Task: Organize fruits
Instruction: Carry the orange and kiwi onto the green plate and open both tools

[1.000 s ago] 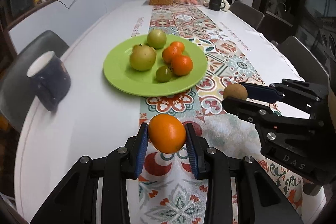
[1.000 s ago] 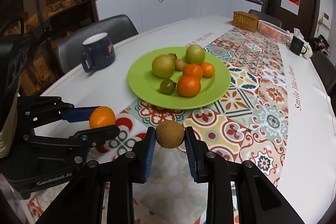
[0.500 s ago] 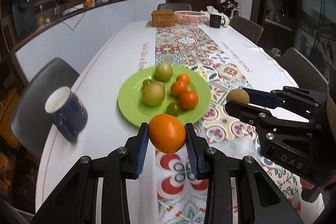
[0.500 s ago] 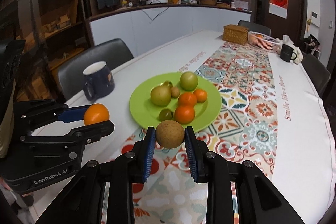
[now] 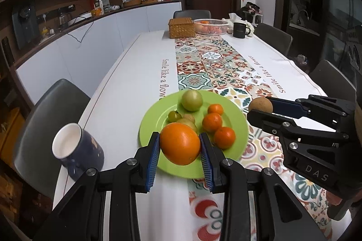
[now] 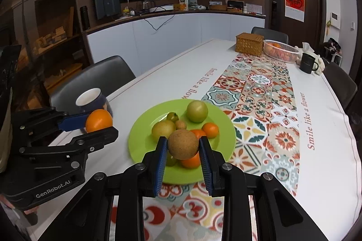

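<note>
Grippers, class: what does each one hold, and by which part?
The left gripper pinches an orange by its opposite sides; the right gripper pinches a brown round fruit the same way.

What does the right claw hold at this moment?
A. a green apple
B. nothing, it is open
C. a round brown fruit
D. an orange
C: in the right wrist view the right claw is shut on a round brown fruit, while the orange sits in the left claw.
</note>
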{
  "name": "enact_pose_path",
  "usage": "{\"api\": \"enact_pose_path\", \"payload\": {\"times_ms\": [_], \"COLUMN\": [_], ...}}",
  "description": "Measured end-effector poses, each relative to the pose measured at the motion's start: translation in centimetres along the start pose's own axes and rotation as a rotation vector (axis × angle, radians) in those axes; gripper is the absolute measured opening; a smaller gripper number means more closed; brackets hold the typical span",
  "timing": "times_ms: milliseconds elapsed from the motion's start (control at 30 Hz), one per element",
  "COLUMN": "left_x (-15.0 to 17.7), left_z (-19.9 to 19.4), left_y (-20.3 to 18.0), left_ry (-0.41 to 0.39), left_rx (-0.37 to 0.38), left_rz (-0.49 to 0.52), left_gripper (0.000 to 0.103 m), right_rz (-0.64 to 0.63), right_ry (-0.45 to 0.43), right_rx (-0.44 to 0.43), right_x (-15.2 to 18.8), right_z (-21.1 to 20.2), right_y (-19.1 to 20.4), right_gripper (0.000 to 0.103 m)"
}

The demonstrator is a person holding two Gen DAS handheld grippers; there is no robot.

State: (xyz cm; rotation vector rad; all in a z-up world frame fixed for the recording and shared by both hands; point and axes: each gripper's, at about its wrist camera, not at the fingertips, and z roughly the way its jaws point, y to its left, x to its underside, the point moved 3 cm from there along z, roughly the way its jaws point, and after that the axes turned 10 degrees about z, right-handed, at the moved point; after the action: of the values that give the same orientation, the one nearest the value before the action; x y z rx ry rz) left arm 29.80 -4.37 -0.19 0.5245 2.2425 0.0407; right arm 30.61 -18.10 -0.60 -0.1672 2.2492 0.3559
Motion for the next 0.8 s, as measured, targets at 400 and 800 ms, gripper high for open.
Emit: {"api": "enact_pose_path", "payload": {"times_ms": [400, 800], "left_x": [-1.5, -1.7], "left_z": [5.6, 10.0], "left_y": [2.3, 3.1], "left_ry": [0.032, 0.080], "left_rx": [0.057, 0.068], "left_rz": [0.002, -0.004], "left_gripper": [0.034, 0.034], "right_rz": [0.019, 0.025], "right_ry": [0.043, 0.118], "right_rx": [0.013, 0.041], "right_x": [-2.6, -2.6], "right_z": [5.4, 10.1], "right_y": [-0.7, -1.3], "right_gripper": [0.030, 0.030]}}
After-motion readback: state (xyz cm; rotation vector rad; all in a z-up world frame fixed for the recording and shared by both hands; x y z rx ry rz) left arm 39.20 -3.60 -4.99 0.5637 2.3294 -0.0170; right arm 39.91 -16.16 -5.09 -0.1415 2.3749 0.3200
